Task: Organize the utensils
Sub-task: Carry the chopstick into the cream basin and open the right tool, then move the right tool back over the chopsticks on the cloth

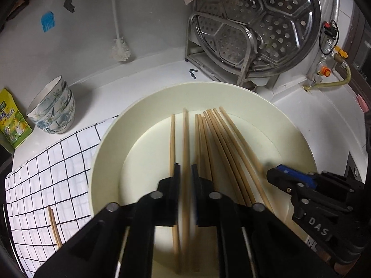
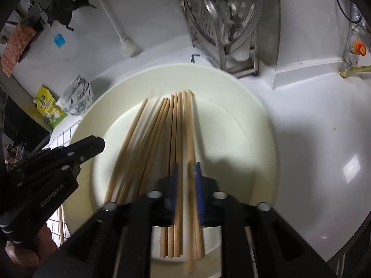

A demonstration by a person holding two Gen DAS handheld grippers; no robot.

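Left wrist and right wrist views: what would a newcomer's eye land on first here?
First, the bundle of long pale wooden chopsticks lying in the wide cream round basin at centre. Next, the black left gripper and black right gripper, each straddling a chopstick over the basin with its jaws slightly apart. Behind stands a perforated steel steamer plate in a metal rack, and a white checked cloth lies left of the basin.

You are looking at a white tabletop [image 1: 143, 69] that meets a white wall [image 1: 88, 23] behind it. A checked cloth [image 1: 46, 173] lies at its left, with stacked patterned bowls [image 1: 54, 106] and a green packet [image 1: 12, 120] just beyond. A white brush [image 1: 119, 46] leans on the wall. A metal rack [image 1: 220, 46] props up a perforated steamer tray [image 1: 262, 16]. At far right you see a yellow hose [image 1: 334, 83].
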